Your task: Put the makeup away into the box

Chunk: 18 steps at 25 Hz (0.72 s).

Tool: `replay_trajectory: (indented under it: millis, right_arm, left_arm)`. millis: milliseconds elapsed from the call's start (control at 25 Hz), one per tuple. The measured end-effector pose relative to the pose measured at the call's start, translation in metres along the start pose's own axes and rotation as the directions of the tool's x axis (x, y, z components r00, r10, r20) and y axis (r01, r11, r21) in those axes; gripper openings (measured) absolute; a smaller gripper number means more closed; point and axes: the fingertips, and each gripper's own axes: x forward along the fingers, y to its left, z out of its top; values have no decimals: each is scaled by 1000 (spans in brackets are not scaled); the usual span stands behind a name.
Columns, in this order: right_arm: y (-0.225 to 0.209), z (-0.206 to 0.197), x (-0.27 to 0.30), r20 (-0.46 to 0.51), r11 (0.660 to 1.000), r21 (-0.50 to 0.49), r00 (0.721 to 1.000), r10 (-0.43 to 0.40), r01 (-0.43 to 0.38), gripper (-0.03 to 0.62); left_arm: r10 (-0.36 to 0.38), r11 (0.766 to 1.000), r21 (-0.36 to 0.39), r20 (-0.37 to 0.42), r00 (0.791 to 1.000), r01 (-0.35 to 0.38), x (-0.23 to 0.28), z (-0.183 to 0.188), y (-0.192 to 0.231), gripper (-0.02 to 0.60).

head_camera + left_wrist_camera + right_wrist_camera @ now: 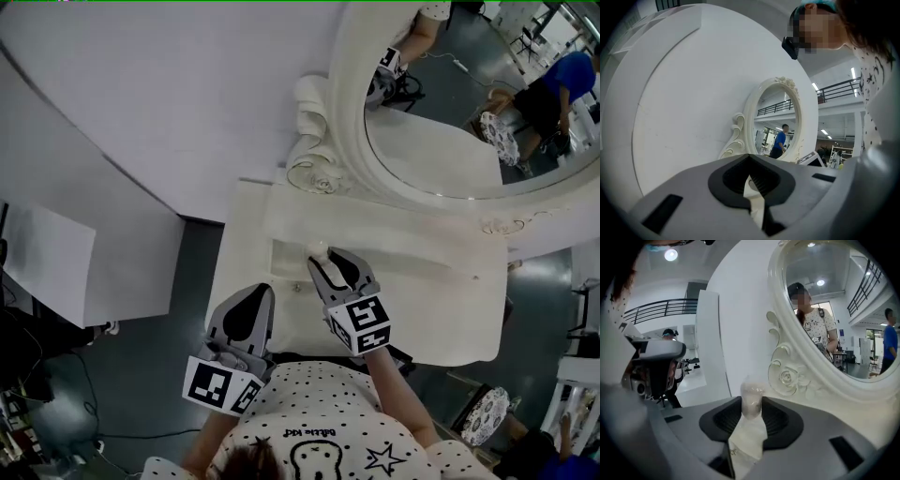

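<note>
My right gripper [320, 257] is shut on a white makeup tube [749, 437] whose clear cap [751, 397] sticks out past the fingertips. In the head view the tube's tip [318, 249] hangs over the left end of a shallow rectangular recess [412, 267] in the top of the white dressing table [450, 323]. My left gripper [263, 291] hovers lower left over the table's front left corner. Its tips meet and nothing shows between them [749, 158]. No separate box can be made out.
A large oval mirror [441, 141] in a carved white frame [787, 376] stands at the back of the table, close behind the tube. A curved white wall panel [141, 103] fills the left. Chairs [483, 417] and other people stand around on the dark floor.
</note>
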Motion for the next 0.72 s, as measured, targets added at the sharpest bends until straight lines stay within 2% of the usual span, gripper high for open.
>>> replay_trajectory:
  millis: [280,720]
  right_arm:
    - [-2,-33,25,-87,1000,19,996,5,-4,140]
    - [0,-56,39,-145,999,41,989,-6,12,139]
  left_arm:
    - [0,1000,-20,-16,1000,-1,5,-5,7,-5]
    - [-42,999,-35,-40,998,41,11,-11,8,-5]
